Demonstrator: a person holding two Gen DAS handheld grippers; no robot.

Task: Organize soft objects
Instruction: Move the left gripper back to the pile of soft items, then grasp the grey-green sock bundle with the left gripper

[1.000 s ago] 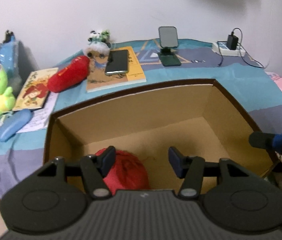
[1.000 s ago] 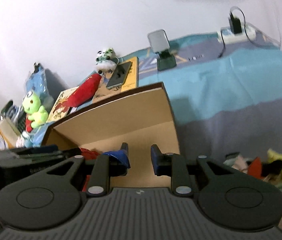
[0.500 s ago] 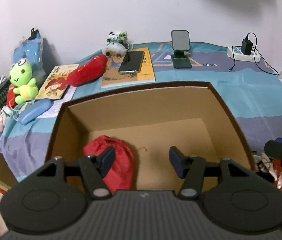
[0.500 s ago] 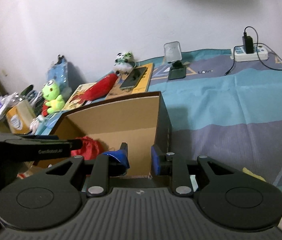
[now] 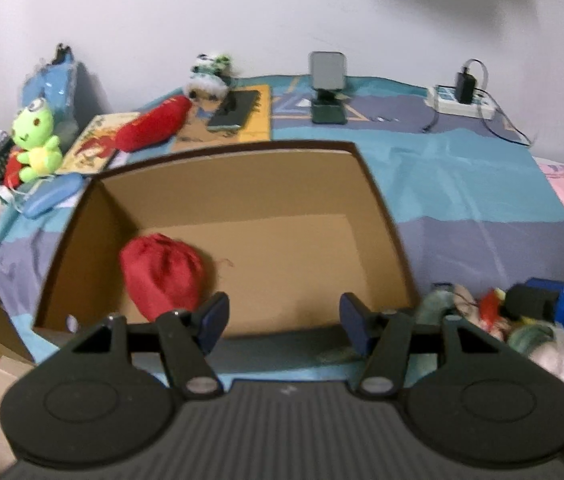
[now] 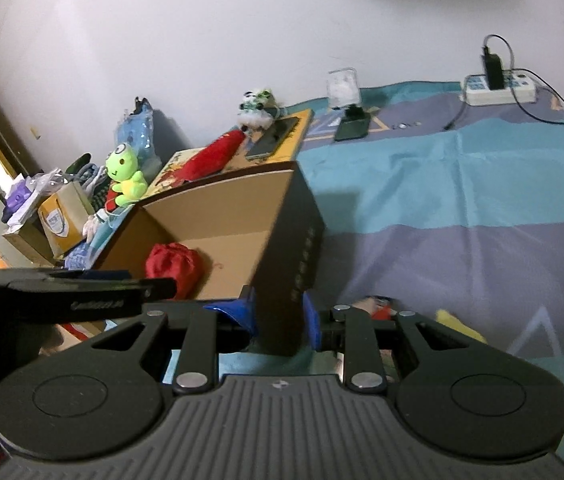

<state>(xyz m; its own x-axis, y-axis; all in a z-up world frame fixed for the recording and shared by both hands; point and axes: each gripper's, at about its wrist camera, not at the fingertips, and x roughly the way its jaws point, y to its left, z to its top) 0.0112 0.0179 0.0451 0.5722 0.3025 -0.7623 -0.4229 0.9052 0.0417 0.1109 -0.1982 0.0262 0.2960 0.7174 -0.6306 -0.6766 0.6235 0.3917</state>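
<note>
A red pouch (image 5: 161, 272) is lying in the brown box (image 5: 241, 184). Teal and purple bands are running across the bedsheet (image 5: 462, 184). A lime-green frog toy (image 5: 35, 140) is sitting beside a red cushion (image 5: 153, 128).

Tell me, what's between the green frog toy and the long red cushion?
A picture book lies flat between the frog toy and the red cushion, seen best in the left wrist view.

Dim, even indoor light; soft shadows smear the wall (image 5: 241, 12) at upper right, fisheye bends the edges, motion blur softens lower-right clutter.
</note>
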